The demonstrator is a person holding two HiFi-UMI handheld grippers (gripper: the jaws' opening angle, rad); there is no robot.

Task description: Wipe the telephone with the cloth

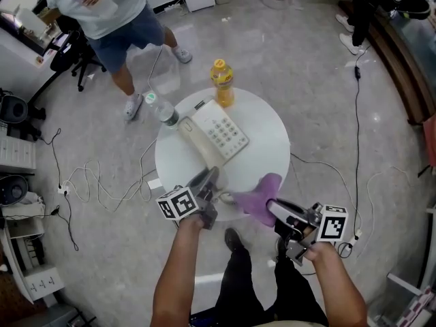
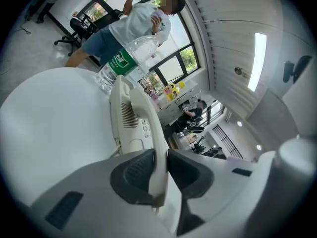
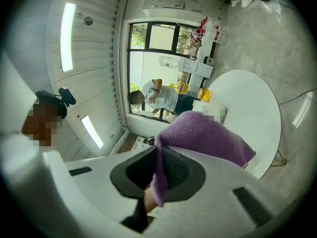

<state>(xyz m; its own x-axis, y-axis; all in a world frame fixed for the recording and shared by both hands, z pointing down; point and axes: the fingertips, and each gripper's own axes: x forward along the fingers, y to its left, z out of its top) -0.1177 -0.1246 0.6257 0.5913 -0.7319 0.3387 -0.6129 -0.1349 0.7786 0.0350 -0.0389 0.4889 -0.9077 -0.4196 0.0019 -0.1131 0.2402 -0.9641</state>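
Observation:
A cream telephone (image 1: 225,136) with a grey keypad sits on the round white table (image 1: 267,157). Its handset (image 1: 199,145) lies along the phone's left side, and my left gripper (image 1: 208,184) is shut on its near end. In the left gripper view the handset (image 2: 148,133) runs away from the clamped pads of the left gripper (image 2: 161,176) toward the phone's base (image 2: 130,128). Whether the handset is lifted off its cradle I cannot tell. My right gripper (image 1: 276,210) is shut on a purple cloth (image 1: 261,196), which hangs over the table's near edge. The cloth (image 3: 208,133) drapes over the right gripper (image 3: 159,175).
A yellow juice bottle (image 1: 222,82) stands at the table's far edge and a clear water bottle (image 1: 162,112) at its far left. A person (image 1: 109,16) stands beyond the table at the upper left. Cables (image 1: 95,182) trail over the floor on both sides.

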